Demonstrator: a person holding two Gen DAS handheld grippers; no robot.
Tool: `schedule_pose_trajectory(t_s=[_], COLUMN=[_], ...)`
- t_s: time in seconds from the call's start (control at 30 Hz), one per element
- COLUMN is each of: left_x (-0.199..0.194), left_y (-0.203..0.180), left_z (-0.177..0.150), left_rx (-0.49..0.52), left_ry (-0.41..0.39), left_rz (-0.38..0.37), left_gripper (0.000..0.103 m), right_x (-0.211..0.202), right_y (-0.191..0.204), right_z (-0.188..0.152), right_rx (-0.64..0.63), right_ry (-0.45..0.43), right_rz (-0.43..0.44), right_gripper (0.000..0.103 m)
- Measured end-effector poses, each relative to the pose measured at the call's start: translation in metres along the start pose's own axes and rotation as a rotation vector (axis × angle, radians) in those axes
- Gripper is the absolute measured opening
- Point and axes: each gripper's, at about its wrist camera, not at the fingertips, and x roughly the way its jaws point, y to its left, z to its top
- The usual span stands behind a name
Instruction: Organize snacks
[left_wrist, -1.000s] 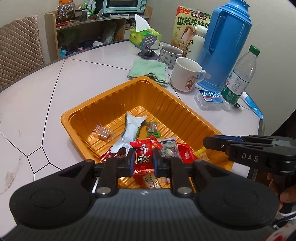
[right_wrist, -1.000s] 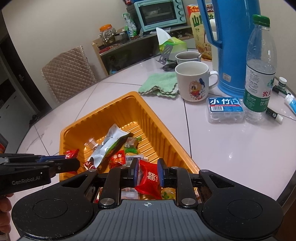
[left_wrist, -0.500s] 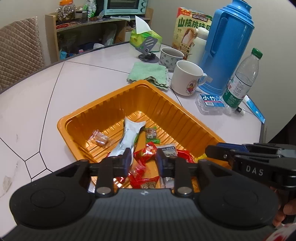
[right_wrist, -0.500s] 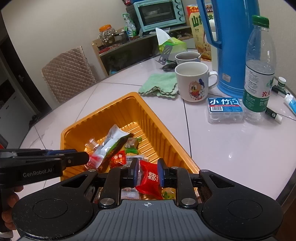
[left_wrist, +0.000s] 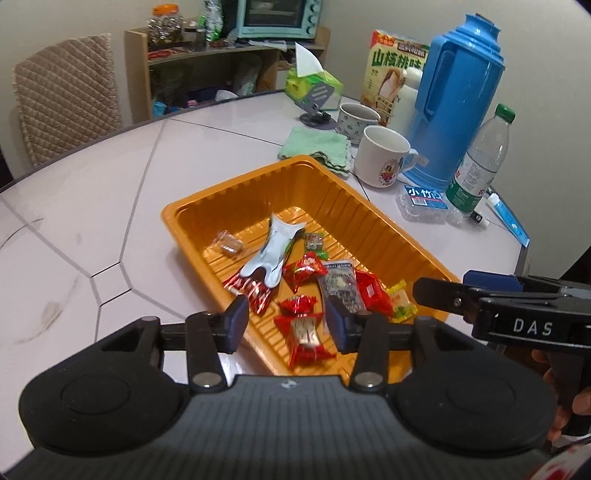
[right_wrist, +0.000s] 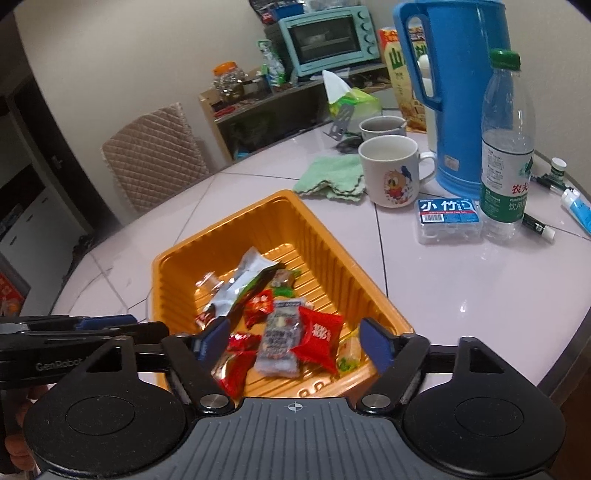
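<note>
Both grippers' jaws opening above orange tray (left_wrist: 207, 210), snacks (right_wrist: 280, 332) inside

Both views are evenly lit by soft indoor light from above, moderately bright, with a cool, slightly dull cast. The glossy table (right_wrist: 461, 295) carries small white glints and pale reflections, and shadows under the things on it are faint and short. Strong fisheye distortion bends the table edge and walls, and the corners fall off to black. The orange tray (left_wrist: 373, 221) and its wrappers look a little soft, and the far shelf (left_wrist: 207, 62) is dim and grainy.
</note>
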Motion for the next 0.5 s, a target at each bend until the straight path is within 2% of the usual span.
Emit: schedule_pose_trajectory(t_s=[0.27,0.5], left_x=[-0.060,-0.102], left_y=[-0.006,0.008], left_z=[-0.027,-0.059], left_rx=[-0.041,-0.076], left_ry=[-0.040,-0.037], left_rz=[0.069,0.113], left_gripper=[0.068,0.075], right_x=[-0.028,-0.049], right_y=[0.020,0.044], right_z=[-0.021,-0.044], right_rx=[-0.059,-0.086], right_ry=[0.033,0.068], right_rz=[0.059,0.094], right_gripper=[0.082,0.083])
